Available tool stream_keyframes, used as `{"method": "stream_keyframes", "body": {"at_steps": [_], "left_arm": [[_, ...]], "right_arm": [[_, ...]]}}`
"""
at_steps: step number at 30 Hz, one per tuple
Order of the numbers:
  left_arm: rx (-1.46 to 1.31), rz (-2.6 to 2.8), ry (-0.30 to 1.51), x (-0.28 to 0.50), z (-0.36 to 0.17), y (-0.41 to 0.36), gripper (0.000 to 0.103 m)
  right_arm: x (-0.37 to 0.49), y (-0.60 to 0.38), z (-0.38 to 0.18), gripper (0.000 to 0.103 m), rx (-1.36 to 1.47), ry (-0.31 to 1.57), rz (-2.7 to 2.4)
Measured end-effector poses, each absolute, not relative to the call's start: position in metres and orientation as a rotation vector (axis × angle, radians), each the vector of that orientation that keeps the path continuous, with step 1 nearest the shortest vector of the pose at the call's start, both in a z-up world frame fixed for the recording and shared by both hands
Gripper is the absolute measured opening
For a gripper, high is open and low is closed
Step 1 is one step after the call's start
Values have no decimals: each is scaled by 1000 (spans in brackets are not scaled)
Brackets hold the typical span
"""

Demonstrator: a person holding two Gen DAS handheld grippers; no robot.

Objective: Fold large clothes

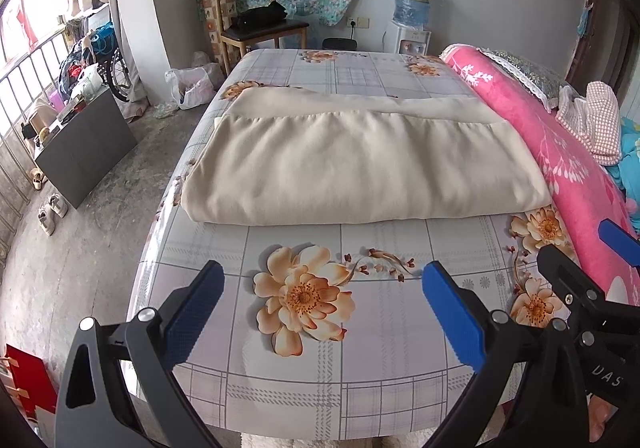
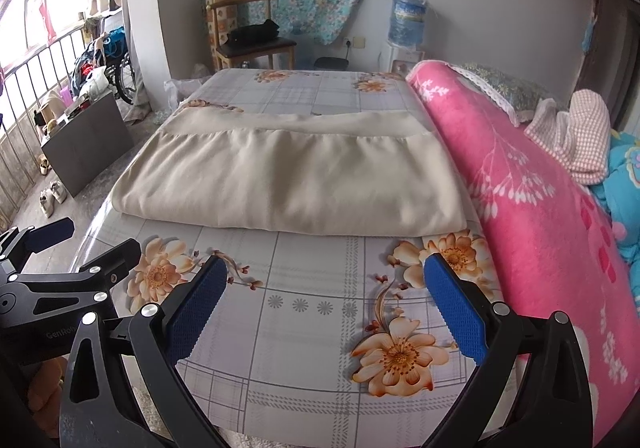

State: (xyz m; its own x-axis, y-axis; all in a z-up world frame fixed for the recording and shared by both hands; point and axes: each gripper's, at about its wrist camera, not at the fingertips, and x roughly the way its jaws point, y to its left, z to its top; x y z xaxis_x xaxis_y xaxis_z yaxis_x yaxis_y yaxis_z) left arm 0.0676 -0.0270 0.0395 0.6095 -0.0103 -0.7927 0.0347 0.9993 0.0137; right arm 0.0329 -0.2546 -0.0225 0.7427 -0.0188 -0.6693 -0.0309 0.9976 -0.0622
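A large cream garment lies folded into a wide rectangle across the middle of the bed; in the right wrist view the cream garment has a folded band along its far edge. My left gripper hovers open above the floral sheet, short of the garment's near edge, holding nothing. My right gripper is open too, beside the left one and equally short of the cloth. The right gripper shows at the right of the left wrist view; the left gripper shows at the left of the right wrist view.
A rolled pink blanket runs along the bed's right side, with a checked cloth and pillow behind it. A wooden chair, water dispenser, grey cabinet and wheelchair stand beyond and to the left.
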Motion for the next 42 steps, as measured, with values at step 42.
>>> {"method": "stream_keyframes", "body": {"at_steps": [42], "left_arm": [[14,-31,930,67,35,-26,97]], "right_arm": [[34,-261,-27,95,-70,751,7]]}}
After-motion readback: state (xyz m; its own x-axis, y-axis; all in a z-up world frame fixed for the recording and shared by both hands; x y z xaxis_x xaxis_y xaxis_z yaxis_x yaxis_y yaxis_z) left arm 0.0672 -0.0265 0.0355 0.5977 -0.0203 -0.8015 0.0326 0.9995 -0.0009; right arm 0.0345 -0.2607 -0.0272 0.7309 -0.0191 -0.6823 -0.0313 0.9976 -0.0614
